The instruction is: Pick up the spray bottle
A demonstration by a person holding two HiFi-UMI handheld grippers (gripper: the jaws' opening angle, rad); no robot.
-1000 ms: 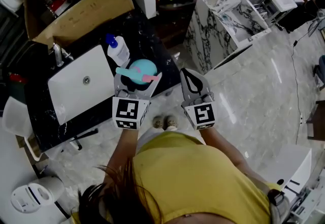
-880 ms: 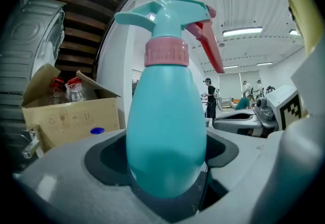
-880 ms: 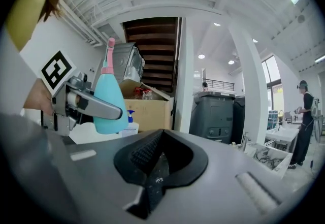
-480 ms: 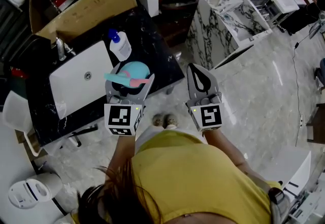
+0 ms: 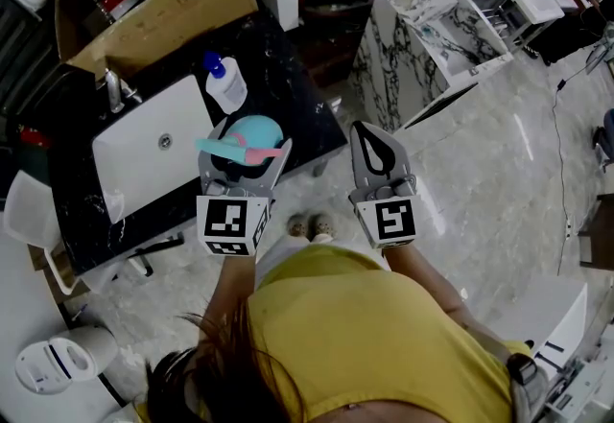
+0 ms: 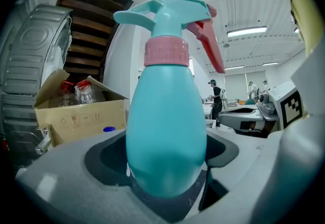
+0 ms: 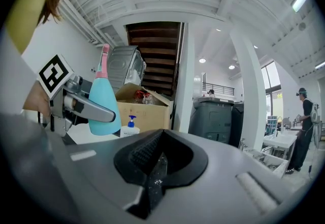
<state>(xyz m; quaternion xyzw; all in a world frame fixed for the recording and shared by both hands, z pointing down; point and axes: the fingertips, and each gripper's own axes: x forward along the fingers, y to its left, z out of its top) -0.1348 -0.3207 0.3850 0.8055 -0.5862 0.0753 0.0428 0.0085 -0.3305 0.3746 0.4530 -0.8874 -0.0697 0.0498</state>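
Left claw [image 5: 244, 158] clasping spray bottle [image 6: 165, 116]

Black table [image 5: 293, 90] with a white sink [image 5: 153, 157] sunk into it. Chrome faucet [image 5: 115, 90] stands at the sink's far rim. White pump bottle [image 5: 226, 83] with blue top stands upright on the table just past the sink's right far corner. Open cardboard box [image 5: 163, 9] sits beyond the sink at the table's back edge; can't tell if it rests on the table. Pale marble floor [image 5: 480, 172] lies right of the sink side, with the person's shoes [image 5: 312, 229] on it near the table front.
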